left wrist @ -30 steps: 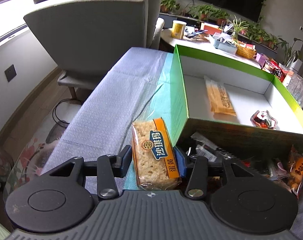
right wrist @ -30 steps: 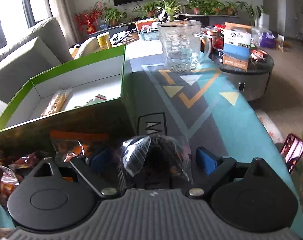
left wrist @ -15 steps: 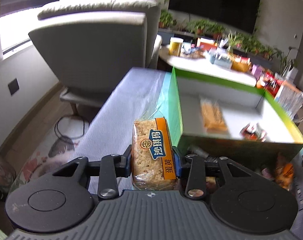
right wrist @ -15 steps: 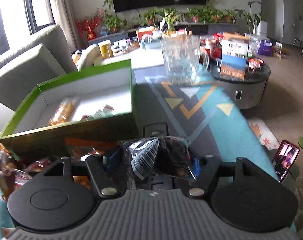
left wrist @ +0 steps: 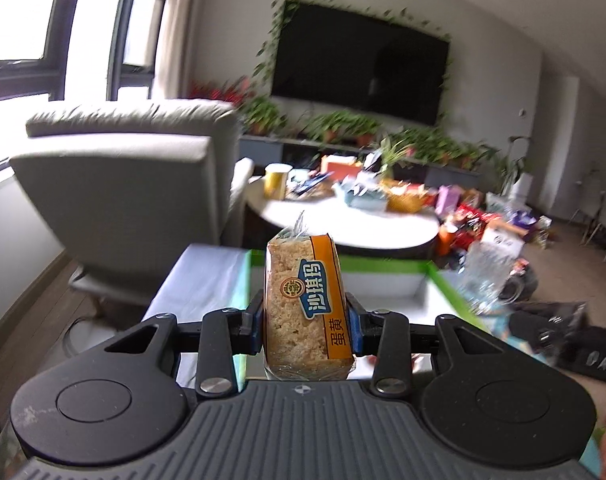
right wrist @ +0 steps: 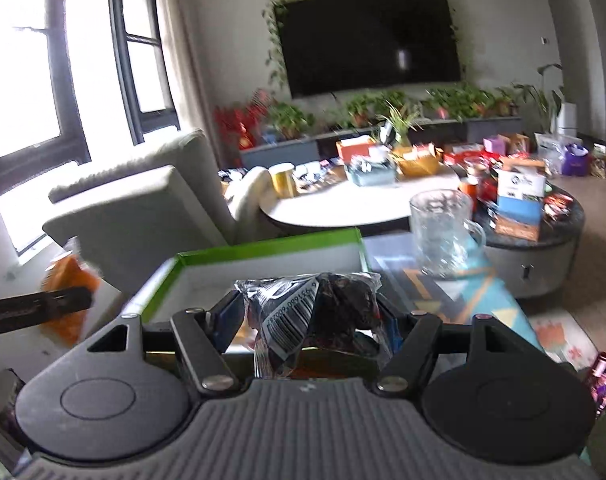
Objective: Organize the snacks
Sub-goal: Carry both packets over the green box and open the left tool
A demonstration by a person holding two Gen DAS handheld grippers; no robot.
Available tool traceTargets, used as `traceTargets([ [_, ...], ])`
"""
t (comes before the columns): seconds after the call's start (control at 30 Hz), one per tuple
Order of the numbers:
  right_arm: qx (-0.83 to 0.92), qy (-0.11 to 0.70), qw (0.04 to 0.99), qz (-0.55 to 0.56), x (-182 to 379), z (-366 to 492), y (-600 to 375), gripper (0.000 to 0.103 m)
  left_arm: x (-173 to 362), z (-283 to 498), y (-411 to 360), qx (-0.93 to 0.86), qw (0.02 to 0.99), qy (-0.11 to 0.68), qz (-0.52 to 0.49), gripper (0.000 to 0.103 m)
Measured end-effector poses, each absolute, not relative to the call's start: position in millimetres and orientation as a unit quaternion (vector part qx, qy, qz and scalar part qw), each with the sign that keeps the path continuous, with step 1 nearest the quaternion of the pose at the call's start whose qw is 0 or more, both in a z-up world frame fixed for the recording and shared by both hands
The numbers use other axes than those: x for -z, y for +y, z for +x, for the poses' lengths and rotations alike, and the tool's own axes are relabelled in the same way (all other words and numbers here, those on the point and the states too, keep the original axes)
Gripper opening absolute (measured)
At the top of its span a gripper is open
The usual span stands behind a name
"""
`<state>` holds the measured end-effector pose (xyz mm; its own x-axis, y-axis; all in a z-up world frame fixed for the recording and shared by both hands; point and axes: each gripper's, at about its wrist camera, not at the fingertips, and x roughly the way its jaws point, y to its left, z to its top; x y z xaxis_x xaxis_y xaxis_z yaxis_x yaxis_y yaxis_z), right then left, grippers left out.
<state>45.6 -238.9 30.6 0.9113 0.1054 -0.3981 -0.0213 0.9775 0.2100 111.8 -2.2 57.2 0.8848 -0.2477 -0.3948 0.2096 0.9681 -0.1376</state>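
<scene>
Left tongs clamped on the rice-cake bar, held upright between the pads (orange-and-blue label facing camera). Right tongs pinching a dark crinkly snack packet. Green-rimmed box lies just beyond both; glass mug ahead-right of right tongs.

The snack bar at centre frame is pale tan crumble with an orange stripe and a blue label. The box rim is bright green, white inside. The dark packet carries a white barcode (wrapper clear). The armchair is grey.
</scene>
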Motion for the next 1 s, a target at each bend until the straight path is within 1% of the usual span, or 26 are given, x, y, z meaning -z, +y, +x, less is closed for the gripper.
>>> traceTargets([
  [0.23, -0.044, 0.187, 0.976, 0.103, -38, 55, -234, 0.042, -65, 127, -22, 0.135, 0.970, 0.195, -0.044, 0.035],
  [0.4, -0.045, 0.184, 0.976, 0.106, -37, 65, -233, 0.042, -60, 139, -29, 0.137, 0.969, 0.203, -0.042, 0.035],
  [1.0, -0.054, 0.240, 0.963, 0.107, -3, 117, -225, 0.042, -18, 195, -43, 0.139, 0.953, 0.268, -0.031, 0.035],
])
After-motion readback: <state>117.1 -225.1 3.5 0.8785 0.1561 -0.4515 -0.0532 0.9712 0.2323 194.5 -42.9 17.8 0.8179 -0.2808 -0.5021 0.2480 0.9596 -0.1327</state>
